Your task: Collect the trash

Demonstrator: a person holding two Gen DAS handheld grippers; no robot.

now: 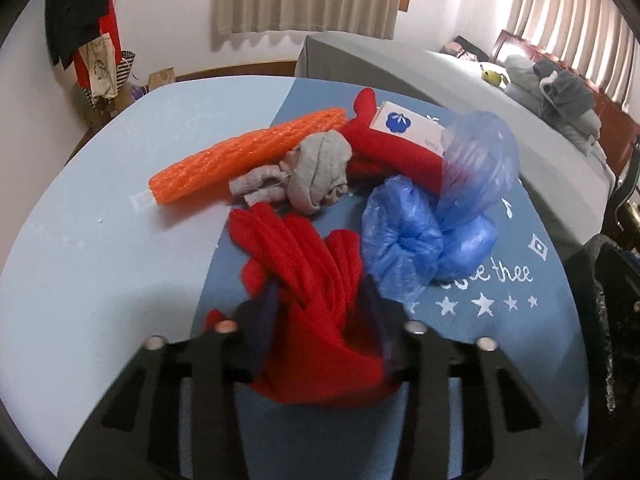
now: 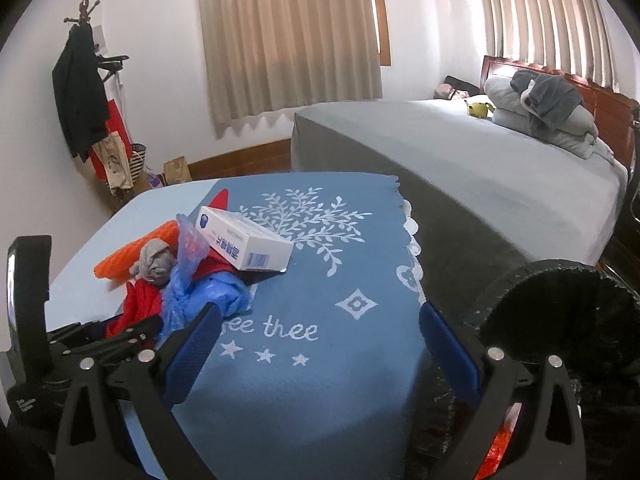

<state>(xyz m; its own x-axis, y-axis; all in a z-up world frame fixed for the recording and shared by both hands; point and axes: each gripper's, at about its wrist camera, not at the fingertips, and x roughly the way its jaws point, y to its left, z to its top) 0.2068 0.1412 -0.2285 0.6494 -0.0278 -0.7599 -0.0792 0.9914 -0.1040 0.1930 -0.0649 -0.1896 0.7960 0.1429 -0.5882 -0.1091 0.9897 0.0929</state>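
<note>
- My left gripper (image 1: 320, 320) has its jaws narrowed on the crumpled red fabric glove (image 1: 308, 280); the bite is on loose folds, so I may lose it on lifting.
- The crinkled blue plastic bags (image 1: 420, 232) touch the glove and could be dragged along.
- My right gripper (image 2: 320, 340) hangs wide and empty above the blue patterned cloth (image 2: 340, 380), just beside the black bin bag (image 2: 560, 312).

Two wrist cameras, both angled down across the table

The left sat close over the red cloth (image 1: 316, 280); the right looked from further back; both shared the blue mat (image 2: 320, 320), bed (image 2: 500, 176) and curtains (image 2: 288, 36).
</note>
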